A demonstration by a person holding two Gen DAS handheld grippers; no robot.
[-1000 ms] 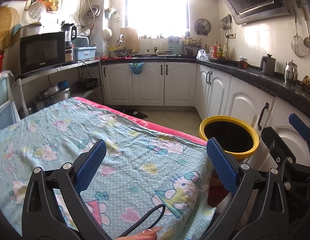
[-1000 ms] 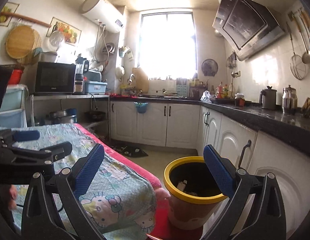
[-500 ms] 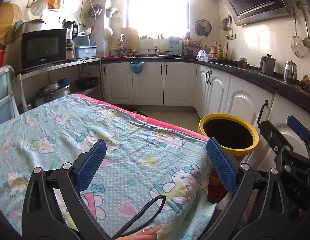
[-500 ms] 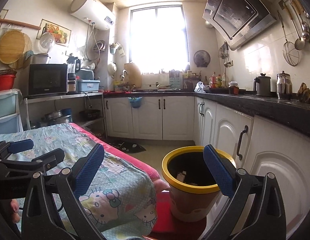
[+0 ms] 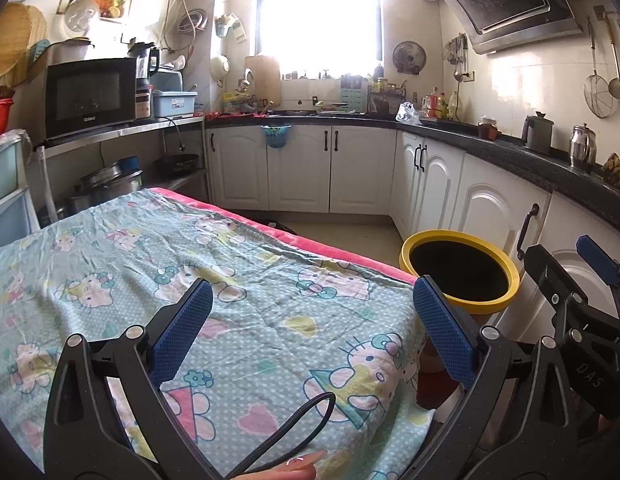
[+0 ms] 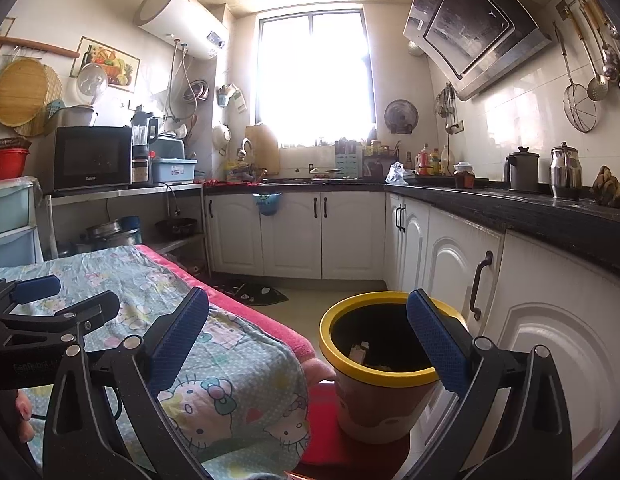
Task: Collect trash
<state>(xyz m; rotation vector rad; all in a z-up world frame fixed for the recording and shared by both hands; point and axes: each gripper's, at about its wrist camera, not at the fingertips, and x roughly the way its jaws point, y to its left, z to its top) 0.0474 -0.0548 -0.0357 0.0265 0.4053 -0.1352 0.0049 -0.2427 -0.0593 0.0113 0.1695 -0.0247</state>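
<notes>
Left wrist view: the left gripper (image 5: 310, 320) hangs above the cartoon-print tablecloth (image 5: 238, 280) with its jaws spread wide and nothing between them. No loose trash shows on the cloth in this view, so a descent here risks pinching a fold of fabric and dragging the cloth off the table. A black cable (image 5: 286, 432) loops across the near edge beside a fingertip (image 5: 302, 462); it may snag a jaw during a reach. The yellow-rimmed waste bin (image 5: 461, 276) stands just beside the table corner, with the right gripper (image 5: 581, 276) close above its far side; a sideways sweep could bring the two tools into contact. Right wrist view: the right gripper (image 6: 306, 328) is likewise spread and empty, aimed between table edge and waste bin (image 6: 381, 364). Scraps of trash (image 6: 359, 350) lie inside the bin. The bin rests on a red mat (image 6: 349, 448); a knock on the rim could tip it and spill the contents.
</notes>
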